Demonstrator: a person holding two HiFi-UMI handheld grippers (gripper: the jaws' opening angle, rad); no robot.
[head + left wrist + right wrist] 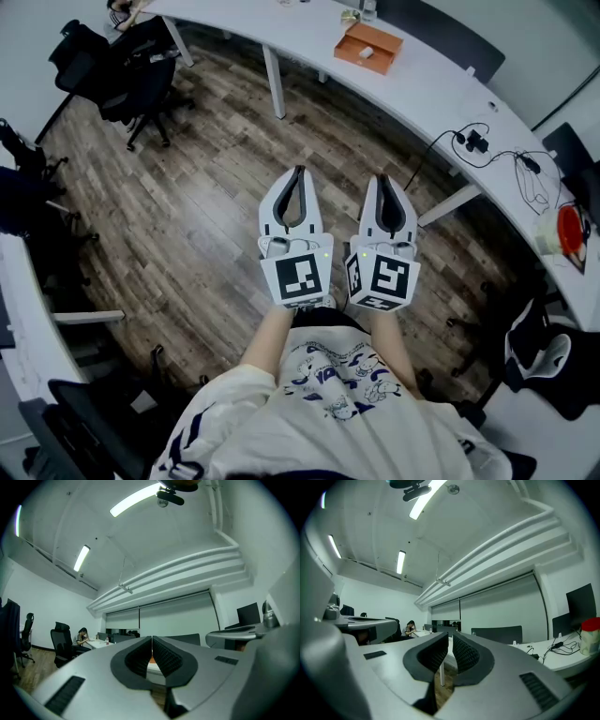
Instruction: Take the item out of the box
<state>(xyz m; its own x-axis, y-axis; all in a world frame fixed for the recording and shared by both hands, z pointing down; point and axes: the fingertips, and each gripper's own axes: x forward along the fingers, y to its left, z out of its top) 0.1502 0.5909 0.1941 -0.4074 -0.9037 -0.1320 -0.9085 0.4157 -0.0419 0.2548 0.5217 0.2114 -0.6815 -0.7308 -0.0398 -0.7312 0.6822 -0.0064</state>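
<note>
Shallow orange open-top box [367, 47] sits far up on the curved white table [441, 84]. There's a small white item [366, 53] inside it, too small to identify. Hands are hidden behind the marker cubes; only the forearms show. Red-topped container [568, 228] near the frame's right edge is hard to make out.

Left gripper [299, 172]: jaws fully together, ribbed black pads [140, 657] meeting, nothing between. Right gripper [382, 178]: jaws all but together at the tips, nothing between either. Both are held side by side over the wood-plank floor [187, 216], well apart from table and box, touching nothing.
</note>
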